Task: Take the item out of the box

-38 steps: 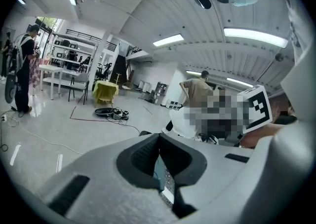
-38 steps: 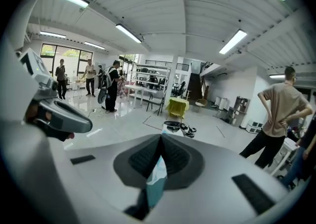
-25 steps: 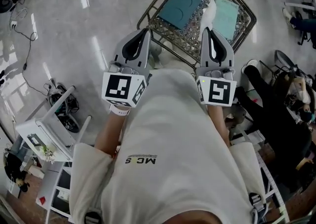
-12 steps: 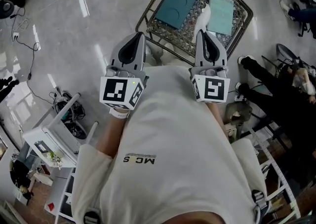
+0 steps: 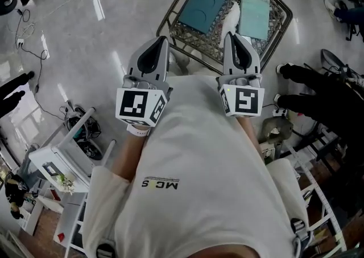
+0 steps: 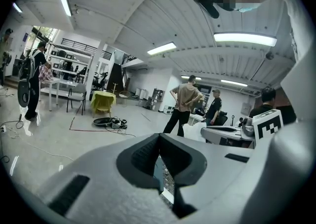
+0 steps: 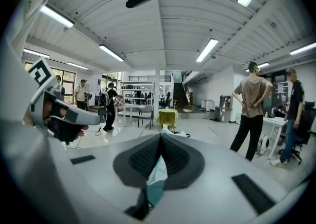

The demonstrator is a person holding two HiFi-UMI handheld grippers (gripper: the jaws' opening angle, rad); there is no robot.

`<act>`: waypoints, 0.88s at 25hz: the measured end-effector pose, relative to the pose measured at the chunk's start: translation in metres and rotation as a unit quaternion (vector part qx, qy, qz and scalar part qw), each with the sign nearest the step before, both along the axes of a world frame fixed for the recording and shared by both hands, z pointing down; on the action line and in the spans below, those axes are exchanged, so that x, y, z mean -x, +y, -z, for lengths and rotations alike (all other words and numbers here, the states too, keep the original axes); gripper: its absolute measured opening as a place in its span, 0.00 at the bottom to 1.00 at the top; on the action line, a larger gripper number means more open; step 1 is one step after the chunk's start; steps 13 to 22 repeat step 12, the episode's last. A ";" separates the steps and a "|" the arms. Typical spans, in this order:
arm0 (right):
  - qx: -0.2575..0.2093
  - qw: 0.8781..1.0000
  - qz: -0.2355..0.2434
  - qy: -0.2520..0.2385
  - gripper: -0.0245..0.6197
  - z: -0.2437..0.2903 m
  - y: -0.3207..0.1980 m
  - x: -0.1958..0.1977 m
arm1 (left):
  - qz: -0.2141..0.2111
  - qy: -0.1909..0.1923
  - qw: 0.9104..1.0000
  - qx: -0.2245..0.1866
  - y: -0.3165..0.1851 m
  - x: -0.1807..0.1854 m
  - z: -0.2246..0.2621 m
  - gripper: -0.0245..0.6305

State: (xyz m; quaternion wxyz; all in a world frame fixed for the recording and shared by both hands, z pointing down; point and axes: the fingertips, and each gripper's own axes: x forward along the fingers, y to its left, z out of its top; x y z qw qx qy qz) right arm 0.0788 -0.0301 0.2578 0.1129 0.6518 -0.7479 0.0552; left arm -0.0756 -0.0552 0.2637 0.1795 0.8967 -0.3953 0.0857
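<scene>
In the head view a wire basket (image 5: pixel 168 12) stands on the grey floor ahead of me. Inside lie a dark teal flat box (image 5: pixel 202 4), a lighter teal flat item (image 5: pixel 254 15) and a white item (image 5: pixel 230 17) between them. My left gripper (image 5: pixel 162 39) is held at chest height, short of the basket's near rim, jaws together and empty. My right gripper (image 5: pixel 229 35) points over the near rim toward the white item, also shut. In the left gripper view the left gripper (image 6: pixel 159 136) has its pads meeting; the right gripper (image 7: pixel 161 135) shows the same, with teal visible below through the gap.
A white rack (image 5: pixel 57 160) stands at lower left beside cables (image 5: pixel 79 120). A person's dark legs (image 5: pixel 318 95) are at the right. People (image 6: pixel 185 104) (image 7: pixel 253 109) stand in the room; a yellow-covered chair (image 6: pixel 102 102) is farther off.
Both grippers have drifted slightly left and closer together in the head view, and the basket sits a little higher in frame. The dark legs at the right have shifted.
</scene>
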 end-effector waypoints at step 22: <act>0.005 1.000 -0.008 -0.014 0.06 -0.006 -0.002 -0.021 | 0.004 -0.006 1.000 0.002 -0.002 -0.016 0.001 0.07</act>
